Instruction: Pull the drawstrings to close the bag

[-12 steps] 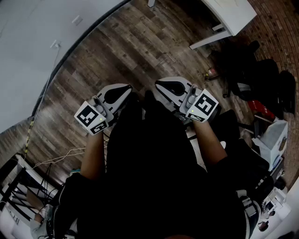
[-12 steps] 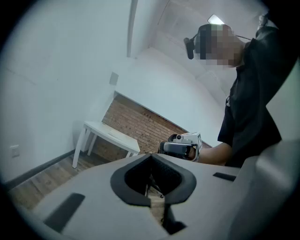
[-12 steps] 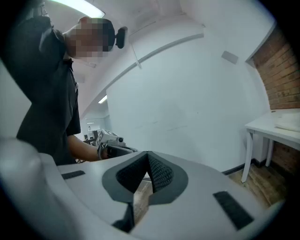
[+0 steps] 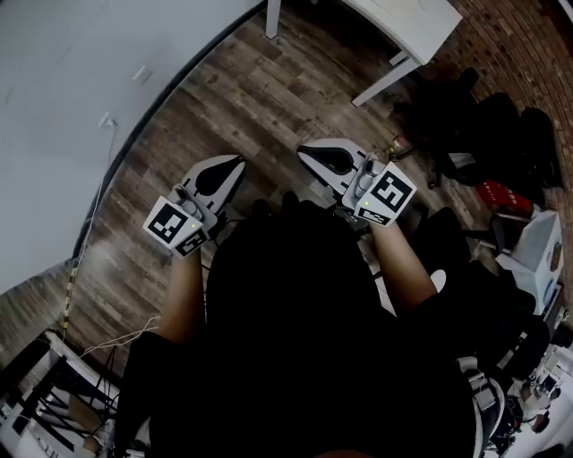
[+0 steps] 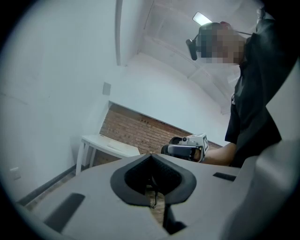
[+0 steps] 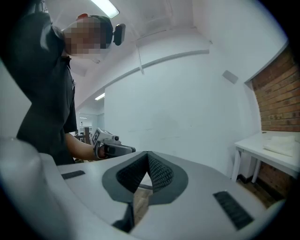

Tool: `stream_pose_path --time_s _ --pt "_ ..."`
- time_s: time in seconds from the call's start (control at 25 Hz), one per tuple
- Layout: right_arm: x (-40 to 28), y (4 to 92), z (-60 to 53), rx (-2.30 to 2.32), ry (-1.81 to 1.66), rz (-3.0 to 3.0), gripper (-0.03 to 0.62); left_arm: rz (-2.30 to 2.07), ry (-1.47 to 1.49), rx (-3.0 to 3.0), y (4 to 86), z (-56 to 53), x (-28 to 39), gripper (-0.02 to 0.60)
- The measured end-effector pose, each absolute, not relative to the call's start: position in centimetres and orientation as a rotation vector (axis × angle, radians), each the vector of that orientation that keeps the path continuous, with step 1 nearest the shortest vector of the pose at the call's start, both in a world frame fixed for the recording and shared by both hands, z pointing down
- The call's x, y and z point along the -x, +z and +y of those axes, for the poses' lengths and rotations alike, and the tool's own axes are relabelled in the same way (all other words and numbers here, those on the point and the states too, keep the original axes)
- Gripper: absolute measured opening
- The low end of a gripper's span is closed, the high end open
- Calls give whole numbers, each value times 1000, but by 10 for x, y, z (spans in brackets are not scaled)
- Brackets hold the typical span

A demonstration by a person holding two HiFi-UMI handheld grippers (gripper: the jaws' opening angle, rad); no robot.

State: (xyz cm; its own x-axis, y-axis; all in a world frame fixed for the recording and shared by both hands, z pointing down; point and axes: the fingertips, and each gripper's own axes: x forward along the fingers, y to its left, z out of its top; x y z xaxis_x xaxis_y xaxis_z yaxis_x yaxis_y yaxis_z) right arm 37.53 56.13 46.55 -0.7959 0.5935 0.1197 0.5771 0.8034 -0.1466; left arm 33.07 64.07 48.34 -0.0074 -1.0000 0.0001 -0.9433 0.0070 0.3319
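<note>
No bag or drawstring shows in any view. In the head view a person in a black shirt stands over a wooden floor (image 4: 269, 98) and holds both grippers out at waist height. My left gripper (image 4: 235, 164) points forward with its jaws shut and nothing between them; its own view shows the closed pads (image 5: 151, 159) meeting. My right gripper (image 4: 304, 154) is level with it, a hand's width to the right, also shut and empty (image 6: 147, 158). Each gripper appears in the other's view: the right gripper (image 5: 185, 149) and the left gripper (image 6: 112, 147).
A white table (image 4: 403, 27) stands ahead to the right, against a brick wall (image 5: 140, 133). Dark bags and chairs (image 4: 483, 125), a red item (image 4: 497, 195) and a white box (image 4: 537, 255) crowd the right side. A white wall (image 4: 72, 107) runs along the left; cables (image 4: 116, 340) lie at lower left.
The head view has shifted a little, bringing more of the white table into sight. Both grippers stay shut, side by side in much the same place.
</note>
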Motion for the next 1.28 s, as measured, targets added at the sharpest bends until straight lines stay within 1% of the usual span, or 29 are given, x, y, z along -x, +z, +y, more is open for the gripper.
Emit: stream_pose_path --time_s 0.16,0.4,0.56,0.68,0.92,1.16,1.28 --pt "-385 459 550 872 156 -2885 8 -2021 -342 -2084 478 629 -334 17" --pt "-405 455 525 727 169 -2959 8 -1939 -339 -2129 491 614 -328 17" --pt "-423 459 496 602 225 -2969 7 -1887 -347 -2150 493 594 -328 17" --pt "-423 462 468 527 282 -2987 7 -1866 -336 -2167 492 569 -327 17" --pt "-379 475 434 535 358 -3011 8 -1834 -274 -2138 507 539 -301 17" --pt "-313 489 382 612 410 -3007 7 -1882 -201 -2068 514 497 -246 17" --pt "-275 485 356 665 443 -3014 8 -1900 -149 -2069 503 464 -220 17"
